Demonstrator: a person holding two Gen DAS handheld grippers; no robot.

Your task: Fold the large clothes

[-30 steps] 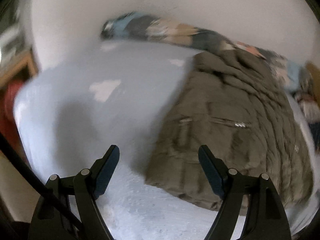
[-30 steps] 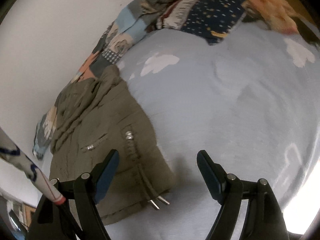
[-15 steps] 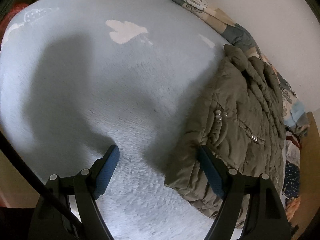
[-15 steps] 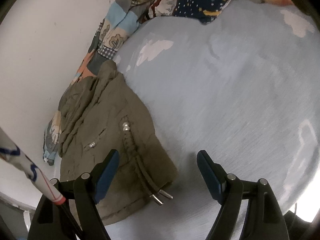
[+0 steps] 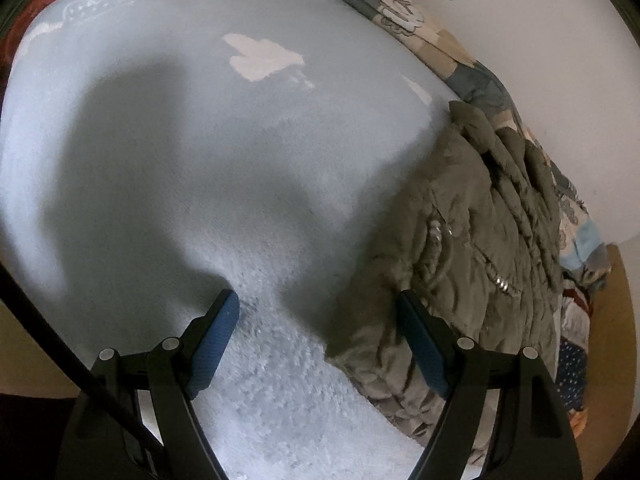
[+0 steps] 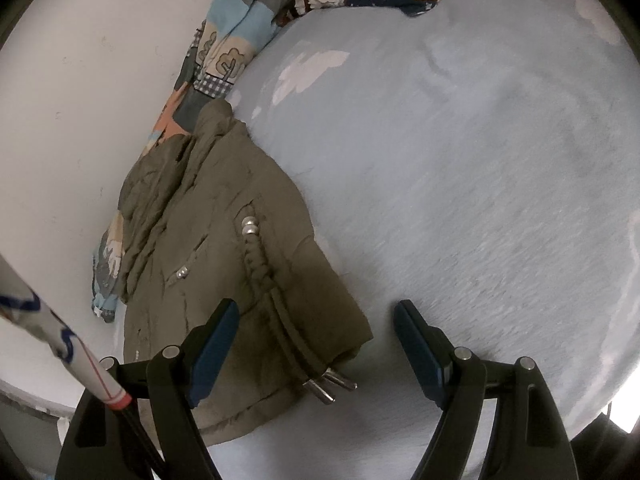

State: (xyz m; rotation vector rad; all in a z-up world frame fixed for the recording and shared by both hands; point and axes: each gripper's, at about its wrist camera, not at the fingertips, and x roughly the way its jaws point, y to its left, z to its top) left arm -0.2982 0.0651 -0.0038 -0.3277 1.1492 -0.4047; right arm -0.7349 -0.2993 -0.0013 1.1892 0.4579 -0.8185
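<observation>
Olive padded jacket (image 5: pixel 480 248) lies on the pale blue bed (image 5: pixel 200 160), its near corners beneath my spread, empty left tongs (image 5: pixel 318 316) and right tongs (image 6: pixel 316 320).

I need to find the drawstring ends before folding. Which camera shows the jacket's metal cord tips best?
The right wrist view: the two metal cord tips lie in plain sight at the olive jacket hem, between the open tongs. The left wrist view shows the jacket bunched along the right, with small metal fittings but no cord tips.
</observation>
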